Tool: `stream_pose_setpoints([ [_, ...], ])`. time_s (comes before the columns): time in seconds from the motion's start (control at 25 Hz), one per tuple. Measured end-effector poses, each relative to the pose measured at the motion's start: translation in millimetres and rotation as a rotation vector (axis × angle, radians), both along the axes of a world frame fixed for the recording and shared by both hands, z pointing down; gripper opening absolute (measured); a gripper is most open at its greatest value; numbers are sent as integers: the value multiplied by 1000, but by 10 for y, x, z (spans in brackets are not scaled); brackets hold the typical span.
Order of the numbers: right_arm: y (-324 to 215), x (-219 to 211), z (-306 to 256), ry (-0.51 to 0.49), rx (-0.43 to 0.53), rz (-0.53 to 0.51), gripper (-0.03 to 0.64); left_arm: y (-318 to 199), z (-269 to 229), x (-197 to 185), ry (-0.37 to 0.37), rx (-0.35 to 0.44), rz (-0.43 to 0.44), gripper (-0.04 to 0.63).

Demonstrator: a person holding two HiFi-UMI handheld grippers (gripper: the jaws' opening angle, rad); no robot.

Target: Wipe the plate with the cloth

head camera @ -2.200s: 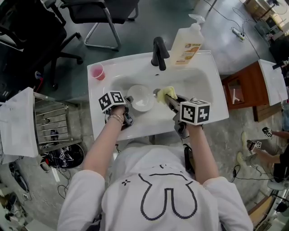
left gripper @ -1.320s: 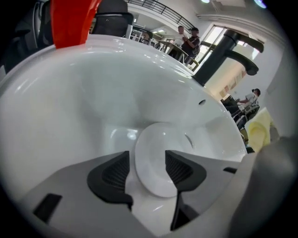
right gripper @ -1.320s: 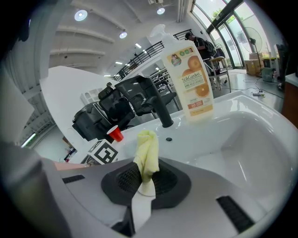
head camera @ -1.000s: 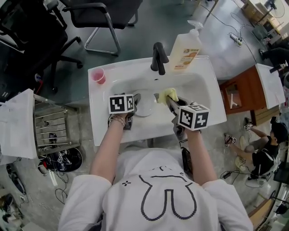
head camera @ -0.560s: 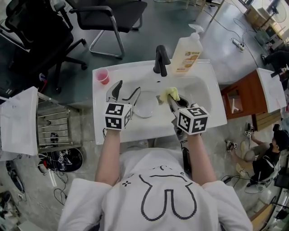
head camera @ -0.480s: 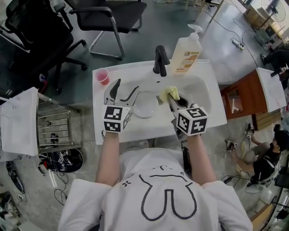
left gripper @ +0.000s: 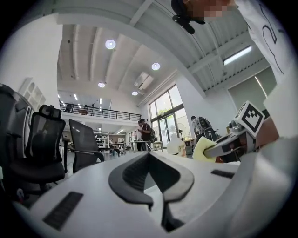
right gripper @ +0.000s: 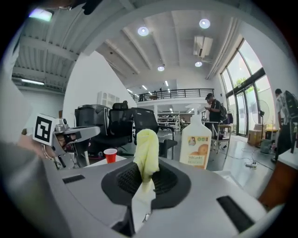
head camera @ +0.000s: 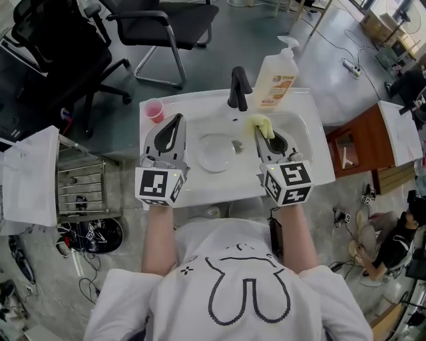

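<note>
The round, pale plate [head camera: 216,152] lies flat in the basin of the white sink [head camera: 303,174], and neither gripper touches it. My left gripper [head camera: 177,118] hovers level over the sink's left rim; its jaws have just been closing and now meet with nothing between them [left gripper: 149,157]. My right gripper [head camera: 257,130] is shut on the yellow cloth [head camera: 261,124], held above the basin's right side near the faucet. The cloth [right gripper: 146,153] sticks up from between the pads in the right gripper view. From the left gripper view, the cloth [left gripper: 203,148] shows off to the right.
A black faucet [head camera: 238,87] stands at the back of the sink, with a pump soap bottle [head camera: 275,64] to its right and a small red cup [head camera: 154,110] at the back left corner. Office chairs [head camera: 156,20] stand behind the sink, and a wire rack [head camera: 80,193] stands at the left.
Both grippers have risen out of the basin. The left one came away from the plate, turned level and shut its open jaws. The right one carried the cloth up and toward the faucet.
</note>
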State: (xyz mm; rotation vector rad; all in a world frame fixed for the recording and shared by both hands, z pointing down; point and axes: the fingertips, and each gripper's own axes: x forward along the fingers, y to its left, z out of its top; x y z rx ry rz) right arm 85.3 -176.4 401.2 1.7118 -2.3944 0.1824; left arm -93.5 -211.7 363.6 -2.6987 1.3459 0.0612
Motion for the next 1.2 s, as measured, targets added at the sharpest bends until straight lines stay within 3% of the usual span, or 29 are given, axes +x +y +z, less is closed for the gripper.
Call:
stream_pose_setpoints([
  [0.28,21,1,-374,36,78,20,48,45,-232,-54,-47,20,-21,9],
  [0.72,127,-24,-789,69,222,22,48,86,-517,-165,-31,45,-73,9],
  [1.2,250,38,-841,79,268,32,48,103,-581,-167,-32,49,-114,9],
])
